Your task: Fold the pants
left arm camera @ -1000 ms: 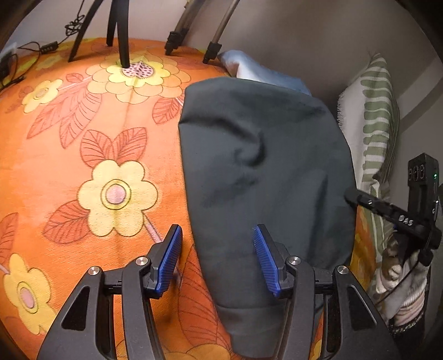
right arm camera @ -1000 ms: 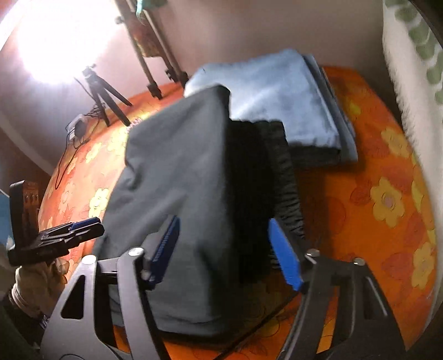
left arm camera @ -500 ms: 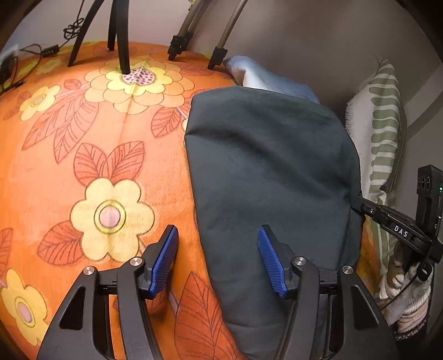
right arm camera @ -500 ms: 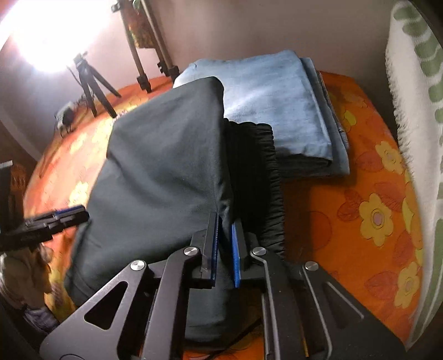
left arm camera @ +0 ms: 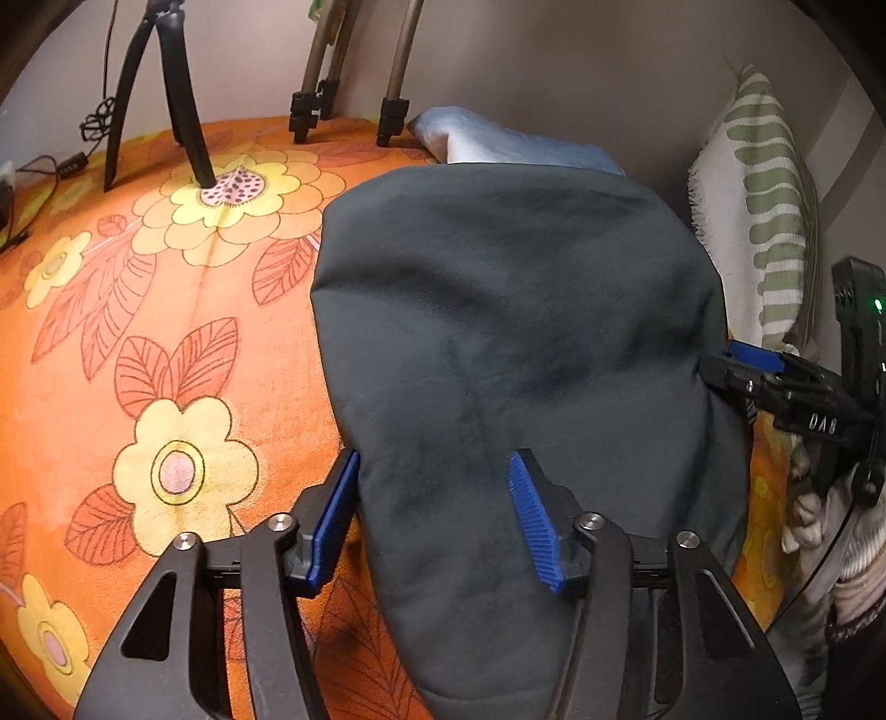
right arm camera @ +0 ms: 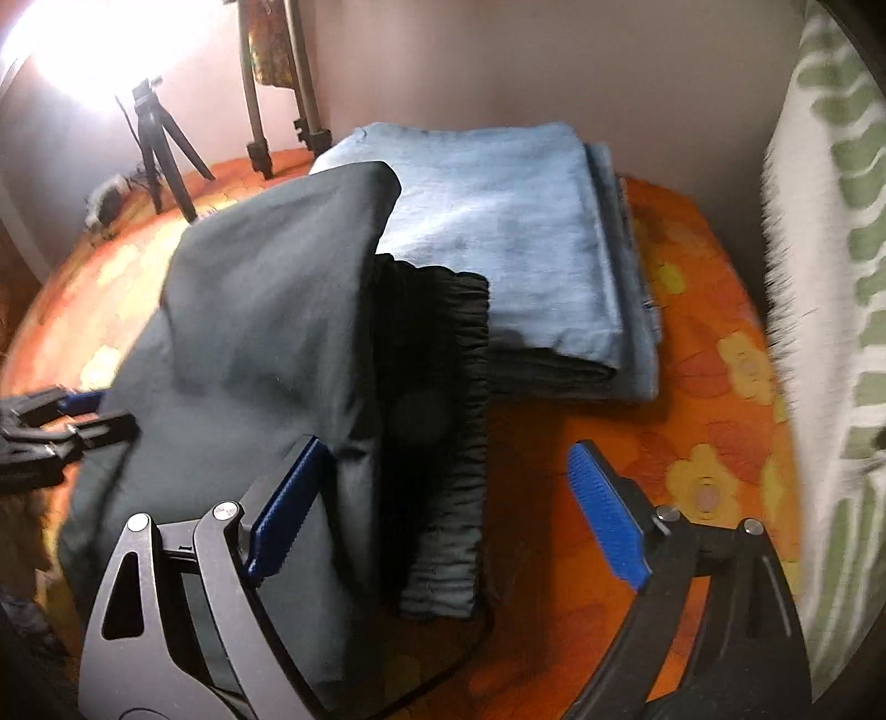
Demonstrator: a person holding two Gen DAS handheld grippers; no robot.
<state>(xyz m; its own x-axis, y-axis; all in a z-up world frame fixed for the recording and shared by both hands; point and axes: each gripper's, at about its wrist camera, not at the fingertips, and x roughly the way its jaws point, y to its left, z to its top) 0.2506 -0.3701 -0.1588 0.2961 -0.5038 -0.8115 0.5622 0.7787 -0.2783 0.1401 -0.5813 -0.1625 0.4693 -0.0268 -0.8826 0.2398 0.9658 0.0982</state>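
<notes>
Dark pants (left arm camera: 515, 343) lay folded mid-bedspread (left arm camera: 166, 343), long axis running away from both tongs. L gripper (left arm camera: 434, 512) half open, straddling near-left edge, nothing pinched. R gripper (right arm camera: 448, 498) just sprang wide, empty, over waistband (right arm camera: 443, 421) side, nearer

Orange floral bedspread (left arm camera: 166, 343), folded dark pants (left arm camera: 498, 343), blue folded cloth (right arm camera: 509, 232), tripod feet (left arm camera: 194, 160)

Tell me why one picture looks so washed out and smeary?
Right wrist view: a bright lamp flares white in the top left corner, and the dark pants look smeared by motion. Left wrist view: evenly lit and sharp, though the fisheye bulges the orange bedspread.
</notes>
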